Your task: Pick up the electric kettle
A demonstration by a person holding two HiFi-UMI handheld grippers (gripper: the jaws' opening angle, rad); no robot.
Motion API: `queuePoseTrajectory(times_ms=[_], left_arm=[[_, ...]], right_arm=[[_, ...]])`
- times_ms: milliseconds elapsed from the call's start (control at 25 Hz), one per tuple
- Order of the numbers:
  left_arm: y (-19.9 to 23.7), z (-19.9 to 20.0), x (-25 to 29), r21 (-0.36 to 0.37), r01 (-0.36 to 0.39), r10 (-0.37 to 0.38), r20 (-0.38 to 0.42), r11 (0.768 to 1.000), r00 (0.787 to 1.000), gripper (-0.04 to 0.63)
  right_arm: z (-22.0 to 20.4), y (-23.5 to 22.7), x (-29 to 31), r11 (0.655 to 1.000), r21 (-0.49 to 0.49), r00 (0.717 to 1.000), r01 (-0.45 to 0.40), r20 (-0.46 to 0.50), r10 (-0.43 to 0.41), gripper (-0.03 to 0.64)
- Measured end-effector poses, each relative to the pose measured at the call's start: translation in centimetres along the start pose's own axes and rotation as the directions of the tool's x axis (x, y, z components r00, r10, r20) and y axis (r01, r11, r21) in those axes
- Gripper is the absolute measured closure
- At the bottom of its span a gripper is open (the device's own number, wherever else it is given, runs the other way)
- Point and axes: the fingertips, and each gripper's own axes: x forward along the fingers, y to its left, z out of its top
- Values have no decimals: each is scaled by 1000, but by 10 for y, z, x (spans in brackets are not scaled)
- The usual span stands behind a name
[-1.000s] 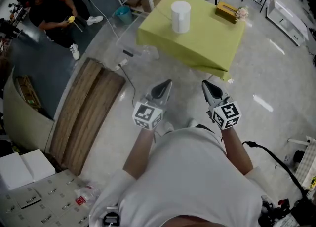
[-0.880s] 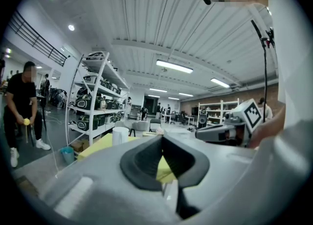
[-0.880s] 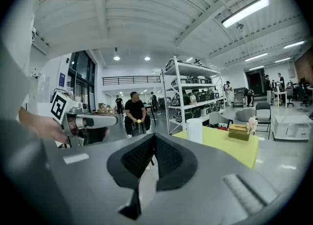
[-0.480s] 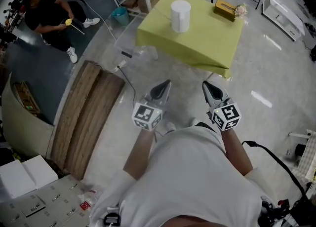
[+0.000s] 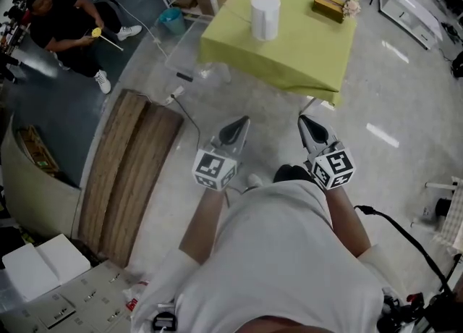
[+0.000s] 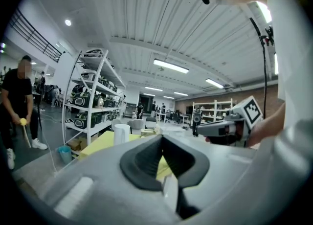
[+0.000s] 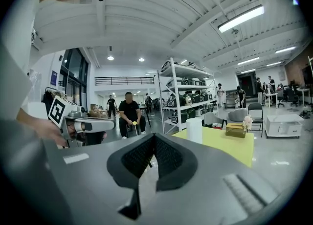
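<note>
The white cylindrical electric kettle [image 5: 265,16] stands on a table under a yellow-green cloth [image 5: 304,56], well ahead of me. It shows small in the left gripper view [image 6: 122,134] and in the right gripper view [image 7: 194,130]. My left gripper [image 5: 235,130] and right gripper [image 5: 312,130] are held side by side above the floor, short of the table's near edge. Both point toward the table. Each has its jaws closed together with nothing between them, as seen at the left gripper [image 6: 161,138] and the right gripper [image 7: 152,140].
A tissue box [image 5: 329,7] with a small flower sits at the table's far right. Wooden boards [image 5: 123,165] and a cable [image 5: 184,111] lie on the floor to the left. A person in black [image 5: 65,24] crouches far left. A shelf rack [image 6: 93,106] stands behind the table.
The floor has slid back under me and both grippers have come a little nearer the table. Their jaws stay closed.
</note>
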Motion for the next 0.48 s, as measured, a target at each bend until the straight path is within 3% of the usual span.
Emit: queuePoseTrajectory(times_ms=[480], left_arm=[[13,-1,-3,-8,-12,12,5,1000,1000,595]], right_arm=[[-2,5,14,1000,-1,1000,-19,-11,19,614]])
